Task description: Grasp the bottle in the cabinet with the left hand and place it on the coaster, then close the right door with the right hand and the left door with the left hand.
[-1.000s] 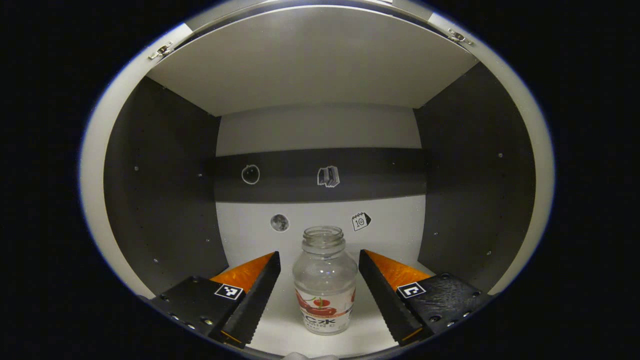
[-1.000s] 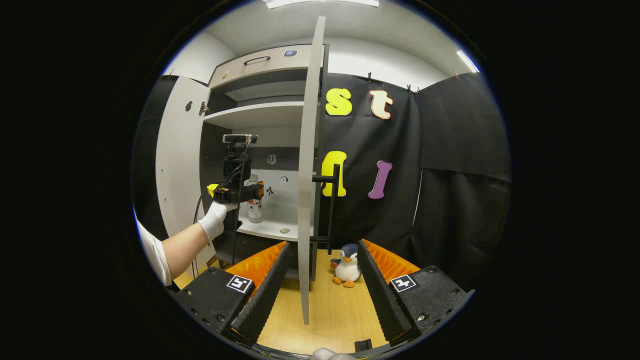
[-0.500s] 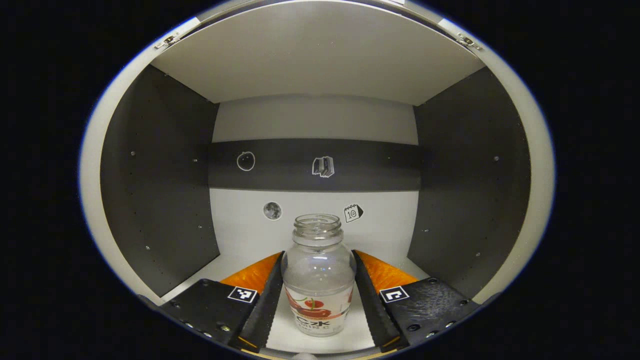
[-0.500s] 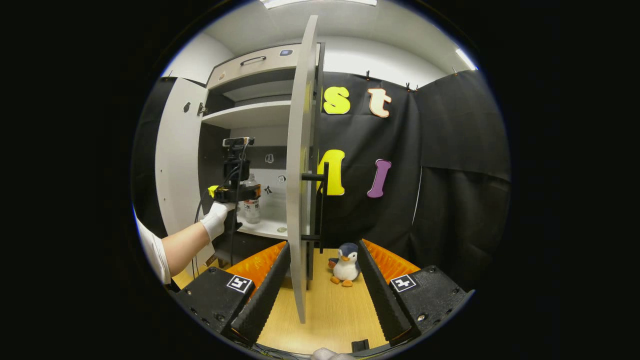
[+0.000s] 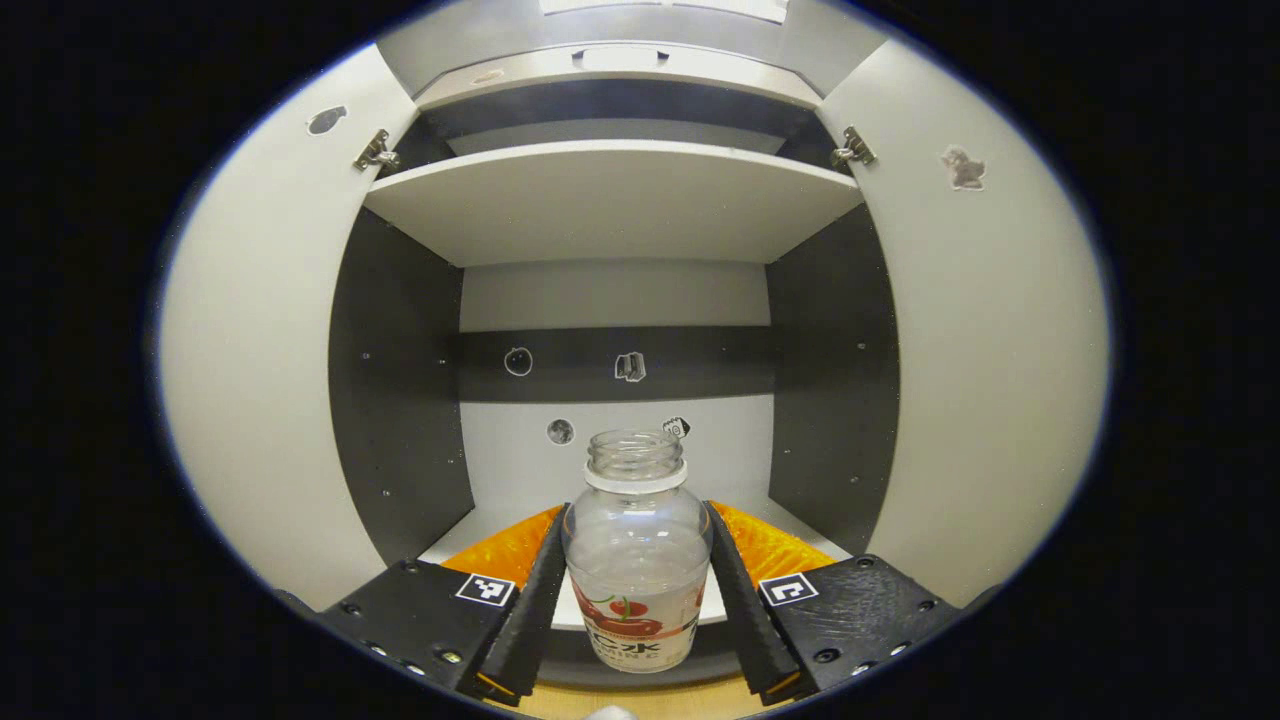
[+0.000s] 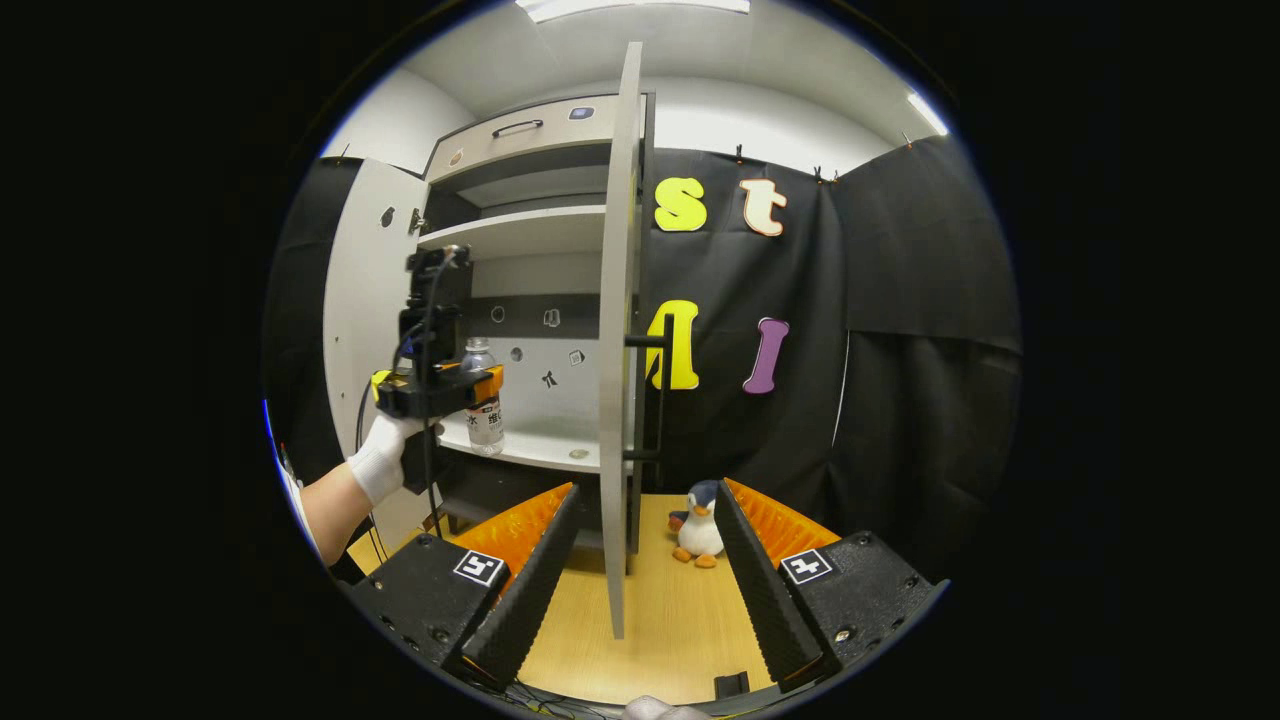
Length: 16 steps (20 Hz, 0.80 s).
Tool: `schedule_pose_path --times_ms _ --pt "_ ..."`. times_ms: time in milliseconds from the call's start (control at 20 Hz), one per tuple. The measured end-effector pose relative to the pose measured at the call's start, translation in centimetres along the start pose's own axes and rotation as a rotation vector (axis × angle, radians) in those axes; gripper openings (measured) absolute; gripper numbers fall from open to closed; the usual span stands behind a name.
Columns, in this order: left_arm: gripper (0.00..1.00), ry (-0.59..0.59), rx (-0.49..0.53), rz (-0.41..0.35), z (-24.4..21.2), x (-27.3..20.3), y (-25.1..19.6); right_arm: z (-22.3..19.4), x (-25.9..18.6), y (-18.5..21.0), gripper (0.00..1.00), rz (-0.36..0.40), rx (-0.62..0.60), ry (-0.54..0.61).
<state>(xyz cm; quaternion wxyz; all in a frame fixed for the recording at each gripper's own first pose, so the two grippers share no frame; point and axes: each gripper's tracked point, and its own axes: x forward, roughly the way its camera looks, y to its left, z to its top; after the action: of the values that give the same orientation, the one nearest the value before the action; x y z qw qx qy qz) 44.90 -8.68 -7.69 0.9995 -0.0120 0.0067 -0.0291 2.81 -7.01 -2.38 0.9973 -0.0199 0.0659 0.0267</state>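
The left gripper (image 5: 636,600) has pulled back out of the cabinet (image 5: 612,195), its fingers (image 5: 538,590) tight on the bottle (image 5: 636,560), now at the shelf's front edge. Coaster comes next. The right gripper (image 6: 640,570) waits, fingers wide, by the right door (image 6: 618,340)

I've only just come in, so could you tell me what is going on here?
A person is working at an open cabinet with a gripper in each hand. The left gripper is shut on a clear, capless bottle at the shelf's front edge. The right gripper hangs open by the edge of the right door, above a wooden table with a toy penguin.
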Motion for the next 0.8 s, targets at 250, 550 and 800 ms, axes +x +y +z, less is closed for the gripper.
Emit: schedule_pose_path --times_ms 250,550,800 --pt "0.73 -0.03 0.035 -0.028 -3.3 -0.2 0.5 -1.0 0.2 -0.7 0.83 -0.004 0.011 0.026" --pt "0.73 0.004 0.033 -0.057 -9.6 -3.9 -0.4 -2.2 0.8 -2.1 0.83 -0.011 0.013 0.058" --pt "0.73 0.056 0.006 -0.061 -15.7 -7.0 -1.6 -4.4 0.9 -2.4 0.83 -0.009 -0.015 0.116"
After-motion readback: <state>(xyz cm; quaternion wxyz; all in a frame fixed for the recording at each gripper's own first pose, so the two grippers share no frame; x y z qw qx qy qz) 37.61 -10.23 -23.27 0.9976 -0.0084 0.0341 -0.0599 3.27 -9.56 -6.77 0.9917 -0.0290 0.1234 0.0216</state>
